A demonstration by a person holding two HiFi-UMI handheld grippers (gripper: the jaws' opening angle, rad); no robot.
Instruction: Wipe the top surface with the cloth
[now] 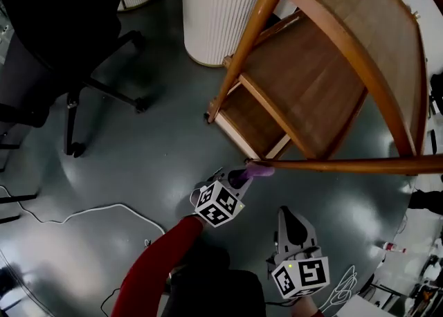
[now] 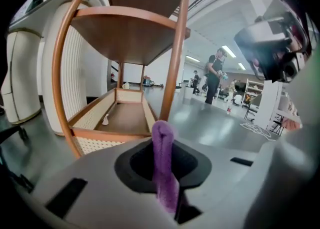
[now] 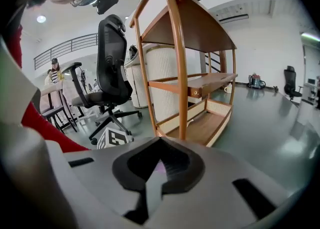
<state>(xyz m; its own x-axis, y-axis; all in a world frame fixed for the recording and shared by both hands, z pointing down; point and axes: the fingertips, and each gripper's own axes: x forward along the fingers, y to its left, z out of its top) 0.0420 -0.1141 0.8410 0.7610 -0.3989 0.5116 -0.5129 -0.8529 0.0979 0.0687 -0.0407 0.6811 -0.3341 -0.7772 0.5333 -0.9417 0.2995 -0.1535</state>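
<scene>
The right gripper [image 1: 288, 215] sits nearest, jaws pressed together. Just ahead, the left gripper [image 1: 239, 177] pinches a purple cloth [image 1: 258, 169] — a fold stands up between its jaws — just beside a leg of the wooden shelf unit [image 1: 311, 80]. Beyond stands a white ribbed cylinder [image 1: 221, 4]
</scene>
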